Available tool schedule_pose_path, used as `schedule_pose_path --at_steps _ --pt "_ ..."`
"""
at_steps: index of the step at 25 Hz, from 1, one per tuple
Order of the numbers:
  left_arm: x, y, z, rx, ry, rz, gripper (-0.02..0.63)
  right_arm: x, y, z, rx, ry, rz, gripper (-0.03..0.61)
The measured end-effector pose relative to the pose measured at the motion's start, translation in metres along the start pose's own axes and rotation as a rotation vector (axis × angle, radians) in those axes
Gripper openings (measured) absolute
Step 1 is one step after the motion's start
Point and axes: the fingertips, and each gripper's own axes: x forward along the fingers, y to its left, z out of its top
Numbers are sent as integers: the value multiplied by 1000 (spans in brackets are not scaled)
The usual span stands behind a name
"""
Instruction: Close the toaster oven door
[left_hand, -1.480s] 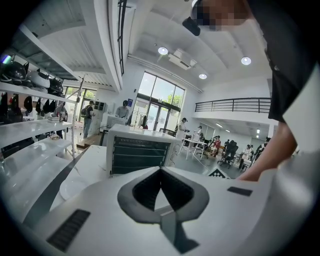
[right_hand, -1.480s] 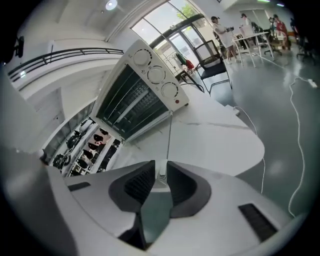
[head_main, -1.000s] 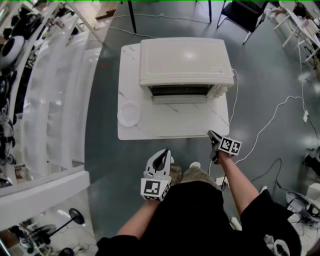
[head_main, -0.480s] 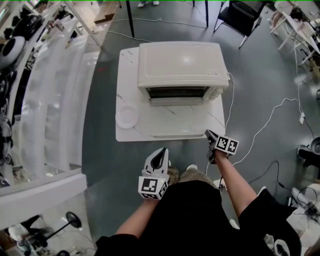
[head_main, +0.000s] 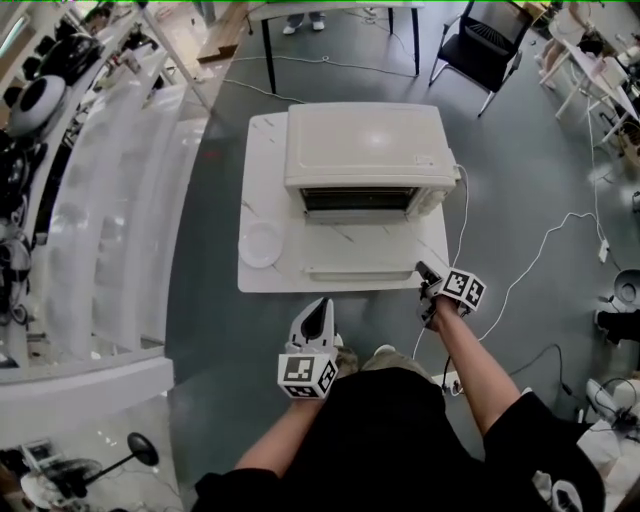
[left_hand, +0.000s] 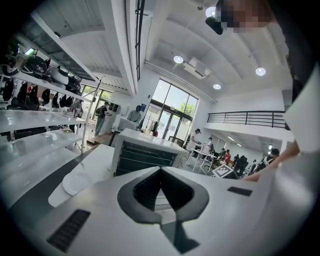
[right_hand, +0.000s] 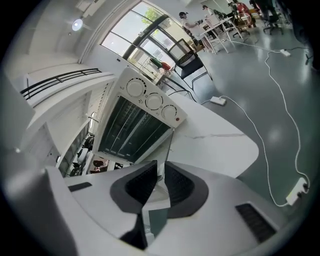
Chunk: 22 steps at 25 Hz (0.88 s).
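The right gripper (right_hand: 160, 168) has its jaws only a narrow gap apart, with the thin right front edge of the toaster oven door (head_main: 360, 246) between them. The pads (right_hand: 176, 184) sit against that edge on both sides, and the jaws have just been closing onto it. The left gripper's (left_hand: 160, 170) jaws meet at their tips and hold nothing.

The only print on either tool is a black-and-white square pattern on the right gripper's marker cube (head_main: 463, 289). A small mark on the toaster oven's (head_main: 365, 150) top, near its right edge, is too small to read. Three round knobs (right_hand: 153, 101) line the control panel, with a red dot beside the last one; no lettering by them can be made out.

The person's right forearm reaches forward, and that gripper points down and slightly left at the door's near right corner, by the table's (head_main: 262, 180) front edge. The left gripper is held back over the floor, short of the table and well apart from the door, aimed forward at the oven's front.

The door is open, hanging forward and roughly flat over the white marbled tabletop, with the rack-lined cavity (right_hand: 131, 131) exposed behind it. A small white plate (head_main: 261, 245) lies on the table just left of the door.
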Motion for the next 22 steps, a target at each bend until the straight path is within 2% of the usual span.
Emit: schedule_pose_path --at_steps 22 --pt "6 -16 16 -26 -34 -4 17 -6 47 51 61 -58 56 80"
